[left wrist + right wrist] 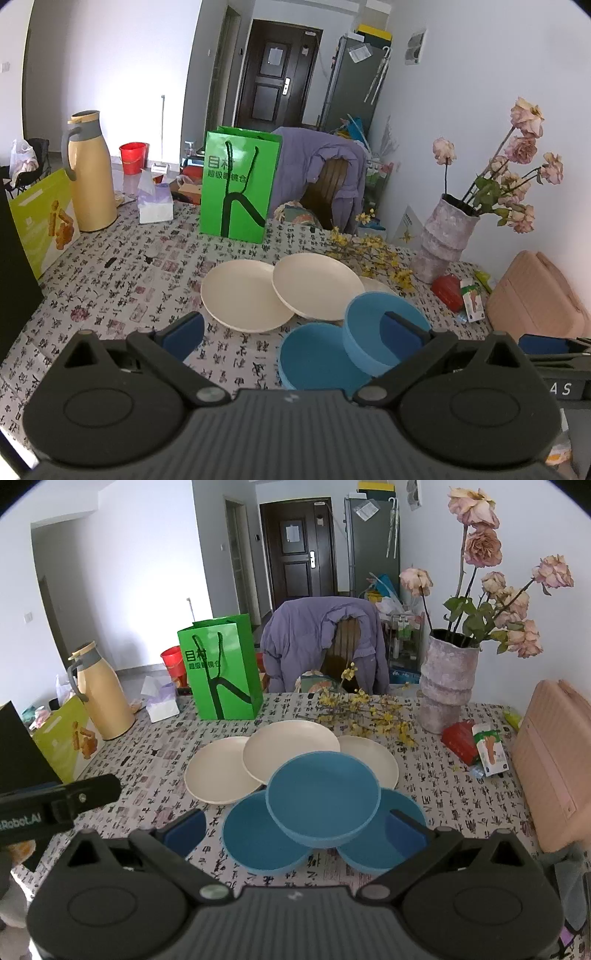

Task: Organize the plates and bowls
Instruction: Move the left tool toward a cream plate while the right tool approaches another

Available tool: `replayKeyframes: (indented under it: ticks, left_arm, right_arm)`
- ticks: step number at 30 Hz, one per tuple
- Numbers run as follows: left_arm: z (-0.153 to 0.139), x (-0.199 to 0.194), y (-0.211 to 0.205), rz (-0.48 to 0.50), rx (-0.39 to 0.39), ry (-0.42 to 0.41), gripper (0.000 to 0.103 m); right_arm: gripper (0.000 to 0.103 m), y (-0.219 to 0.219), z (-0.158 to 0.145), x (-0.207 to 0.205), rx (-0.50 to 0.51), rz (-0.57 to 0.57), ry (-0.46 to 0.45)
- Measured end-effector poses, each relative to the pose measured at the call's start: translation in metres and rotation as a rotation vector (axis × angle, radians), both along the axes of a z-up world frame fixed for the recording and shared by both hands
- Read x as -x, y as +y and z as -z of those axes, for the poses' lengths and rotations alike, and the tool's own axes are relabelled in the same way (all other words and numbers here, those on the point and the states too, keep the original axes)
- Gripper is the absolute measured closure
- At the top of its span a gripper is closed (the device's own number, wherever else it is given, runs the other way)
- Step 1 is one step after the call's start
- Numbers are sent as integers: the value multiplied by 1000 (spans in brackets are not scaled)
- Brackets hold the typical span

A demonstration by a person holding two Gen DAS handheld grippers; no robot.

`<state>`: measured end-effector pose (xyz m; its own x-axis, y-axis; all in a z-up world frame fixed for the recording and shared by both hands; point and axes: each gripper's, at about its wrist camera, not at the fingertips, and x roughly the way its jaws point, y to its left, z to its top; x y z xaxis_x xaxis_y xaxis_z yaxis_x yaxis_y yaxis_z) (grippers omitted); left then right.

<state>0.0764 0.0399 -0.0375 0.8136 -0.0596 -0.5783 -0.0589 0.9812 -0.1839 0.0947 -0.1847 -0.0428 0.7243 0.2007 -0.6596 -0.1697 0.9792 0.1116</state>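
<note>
Three cream plates overlap mid-table: the left plate (pixel 218 771), the middle plate (pixel 288 749) lying on it, and the right plate (pixel 369 760). In front of them, a blue bowl (pixel 323 797) rests tilted on the left blue bowl (pixel 258 834) and the right blue bowl (pixel 384 849). My right gripper (pixel 295 827) is open just short of the bowls, holding nothing. My left gripper (pixel 293 332) is also open and empty, with its right finger in front of the upper blue bowl (pixel 373 314) and the lower bowl (pixel 317 358) between its fingers. Cream plates (pixel 243 295) lie beyond.
A green paper bag (pixel 221 675), a yellow jug (pixel 103 694) and a tissue pack (pixel 162 701) stand at the back left. A vase of dried roses (pixel 447 686), yellow sprigs (pixel 369 712), a red packet (pixel 460 740) and a pink case (pixel 554 757) are on the right. A jacket-draped chair (pixel 325 642) stands behind the table.
</note>
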Motion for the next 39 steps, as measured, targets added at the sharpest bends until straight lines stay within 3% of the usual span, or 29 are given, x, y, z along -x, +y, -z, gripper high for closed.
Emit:
replayKeyframes:
  ticks: [16, 39]
  left_arm:
    - [10, -34, 26, -23, 92, -34, 0]
    - [4, -70, 21, -32, 40, -81, 0]
  right_arm:
    - [0, -3, 15, -45, -55, -19, -32]
    - [0, 2, 11, -85, -99, -58, -76]
